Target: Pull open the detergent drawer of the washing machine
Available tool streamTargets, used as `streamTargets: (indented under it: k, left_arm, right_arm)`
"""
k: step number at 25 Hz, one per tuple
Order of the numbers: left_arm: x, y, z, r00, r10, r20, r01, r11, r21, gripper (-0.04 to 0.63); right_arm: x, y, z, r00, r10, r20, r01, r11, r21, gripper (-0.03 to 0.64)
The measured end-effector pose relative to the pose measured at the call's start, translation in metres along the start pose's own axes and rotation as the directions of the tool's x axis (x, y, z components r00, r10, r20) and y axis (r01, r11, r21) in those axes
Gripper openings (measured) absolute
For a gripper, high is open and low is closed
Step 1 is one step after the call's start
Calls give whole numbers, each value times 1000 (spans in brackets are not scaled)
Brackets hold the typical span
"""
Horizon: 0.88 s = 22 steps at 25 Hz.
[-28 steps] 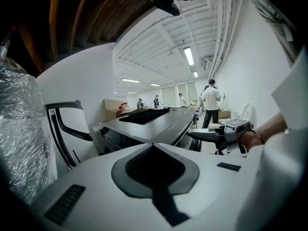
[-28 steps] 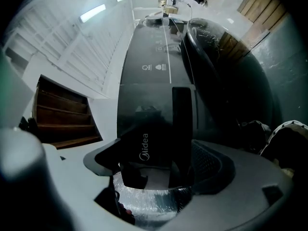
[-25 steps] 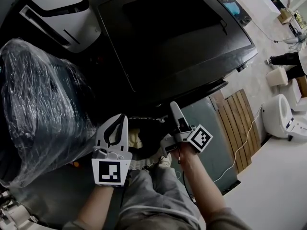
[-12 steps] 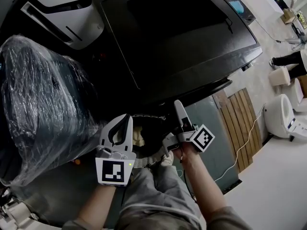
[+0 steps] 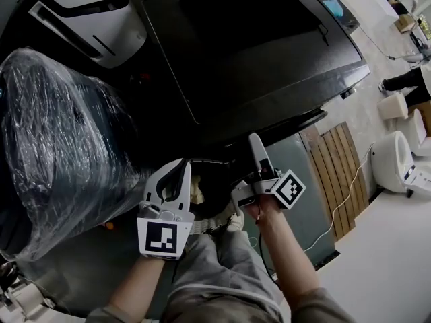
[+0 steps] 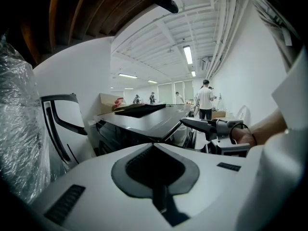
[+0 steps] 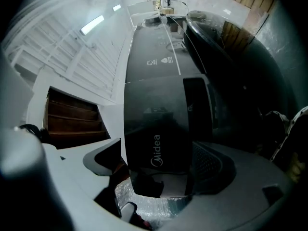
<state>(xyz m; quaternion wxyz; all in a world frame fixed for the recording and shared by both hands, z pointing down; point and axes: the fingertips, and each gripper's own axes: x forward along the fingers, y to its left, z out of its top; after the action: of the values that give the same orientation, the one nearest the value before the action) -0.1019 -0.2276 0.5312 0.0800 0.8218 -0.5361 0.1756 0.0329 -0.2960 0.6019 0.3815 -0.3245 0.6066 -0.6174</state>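
Left gripper [image 5: 182, 165] [image 6: 153, 145]: jaws together, nothing held, low before black washing machine [image 5: 256, 59]. Right gripper [image 5: 255, 145] [image 7: 159, 163]: jaws apart, tip at machine's front edge. Detergent drawer [image 7: 161, 129] (Midea-marked front) stands between those jaws, in line with control panel; contact cannot be confirmed. Plastic-wrapped bundle [image 5: 60, 147] beside machine, left.

1. Looks like a large open appliance test hall or lab.
2. Dark washing machine [image 5: 256, 52] beside a plastic-wrapped bulk [image 5: 60, 147]; white toilet [image 5: 394, 160] nearby.
3. Overhead, exposed ceiling pipes [image 6: 226, 13] and strip lights [image 6: 187, 54]; people [image 6: 205, 97] standing far off.
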Motion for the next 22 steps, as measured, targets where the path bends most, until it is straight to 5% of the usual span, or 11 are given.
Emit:
streamTargets:
  k: [22]
  left_arm:
    - [-7,-3,2,1000,7,-14,-7,1000,0,15]
  right_arm:
    - [-12,-3,-1,998,-59,-15,59,998,-1,419]
